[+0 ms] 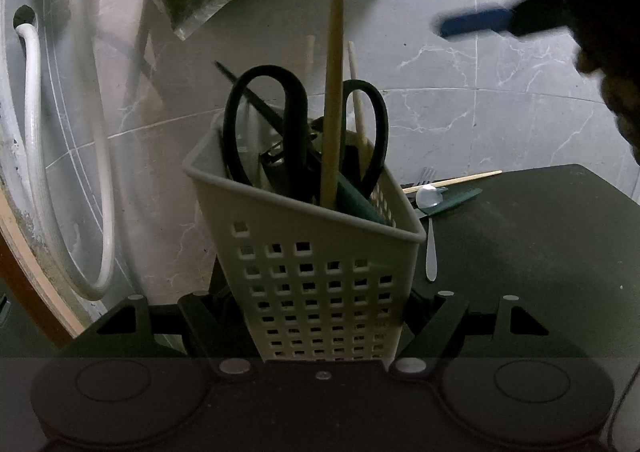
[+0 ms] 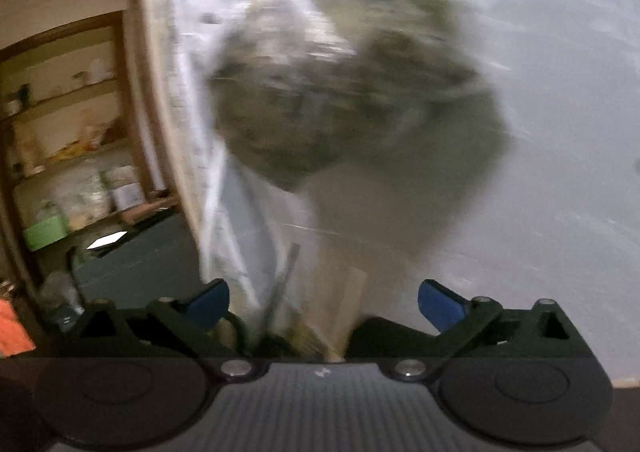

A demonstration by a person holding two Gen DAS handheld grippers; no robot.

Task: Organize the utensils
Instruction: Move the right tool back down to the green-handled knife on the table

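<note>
Utensils: most already stand in the basket (image 1: pixel 316 252), rest loose on desk. Left tool (image 1: pixel 320 316) clamped on the basket's lower walls, the perforated white caddy pinned between the 2 fingers, holding it tilted at the dark desk (image 1: pixel 540 252) edge. Right tool (image 2: pixel 322 304) jaws wide apart, blue pads (image 2: pixel 440 308) clear of everything, nothing gripped; its view is motion-blurred, looking at a plastic bag (image 2: pixel 340 92) hanging on the wall, with what look like utensil tops just below and between its fingers. In the left view the right tool shows upper right as a blurred blue pad, above and right of the basket.

Inside basket: black-handled scissors (image 1: pixel 300 132), a long wooden chopstick (image 1: pixel 334 92), a green handle, thinner sticks, all upright, handles up.

Still on desk, just behind and right of the basket: a chopstick (image 1: pixel 460 178), a clear plastic spoon (image 1: pixel 428 196), a green-handled piece (image 1: pixel 460 200), a fork, a white-handled spoon (image 1: pixel 430 256). Long axes lie roughly left-right, except the white handle, pointing toward the camera.

Judgement: right tool is the free one and nearer; next pick sits below it, right of basket.
</note>
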